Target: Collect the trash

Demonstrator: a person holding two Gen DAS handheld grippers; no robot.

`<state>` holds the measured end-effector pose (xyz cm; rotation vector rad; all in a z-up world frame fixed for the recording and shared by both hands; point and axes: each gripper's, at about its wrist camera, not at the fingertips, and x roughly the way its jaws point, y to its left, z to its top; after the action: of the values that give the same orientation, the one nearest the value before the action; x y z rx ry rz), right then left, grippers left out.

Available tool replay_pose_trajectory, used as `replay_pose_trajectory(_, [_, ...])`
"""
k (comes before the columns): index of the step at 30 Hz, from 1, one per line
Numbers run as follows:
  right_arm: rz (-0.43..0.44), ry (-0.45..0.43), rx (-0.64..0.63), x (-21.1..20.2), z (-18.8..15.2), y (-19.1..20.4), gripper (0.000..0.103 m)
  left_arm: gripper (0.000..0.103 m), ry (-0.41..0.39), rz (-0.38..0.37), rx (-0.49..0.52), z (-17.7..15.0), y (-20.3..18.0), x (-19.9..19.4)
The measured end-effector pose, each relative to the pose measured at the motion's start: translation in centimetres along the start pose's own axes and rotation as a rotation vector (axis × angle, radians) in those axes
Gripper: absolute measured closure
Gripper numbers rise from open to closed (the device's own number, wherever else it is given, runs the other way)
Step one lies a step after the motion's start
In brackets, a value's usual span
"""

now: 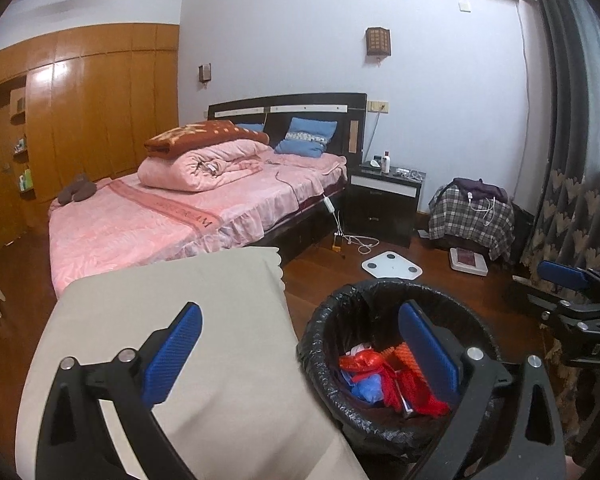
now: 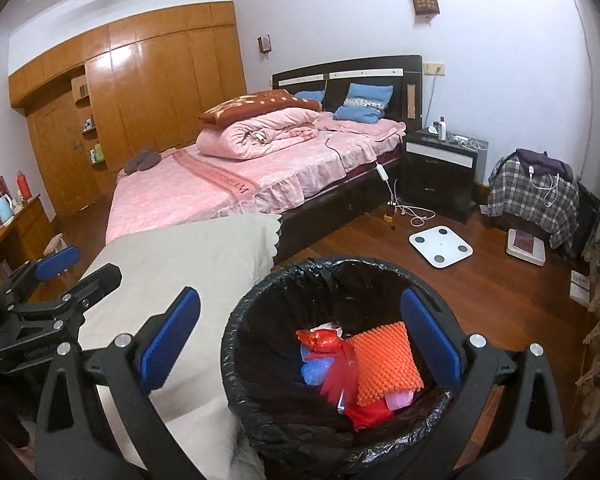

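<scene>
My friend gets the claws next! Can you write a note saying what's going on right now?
Left claw: open, holding nothing.
Right claw: open, holding nothing, above the bin.
The bin, lined with a black bag, stands on the floor beside a beige covered surface.
Done: an orange bumpy sheet, red bags and a blue bag are already inside.
Left: I see no loose trash; look around the room.

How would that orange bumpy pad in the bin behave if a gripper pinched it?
The orange pad looks like dimpled foam, so it would probably squash and feel light. It leans on loose bags in the bin, so it may shift when touched. Its bumps should give some grip.
</scene>
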<state>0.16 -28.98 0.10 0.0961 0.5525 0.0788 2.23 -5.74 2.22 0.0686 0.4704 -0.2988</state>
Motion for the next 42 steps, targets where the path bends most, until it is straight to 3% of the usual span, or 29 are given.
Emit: replay_pose_trajectory(42, [0.013, -0.006, -0.023, -0.3, 0.2, 1.3, 0.005, 0.006, -0.024, 0.019, -0.011, 0.1, 0.6, -1.9])
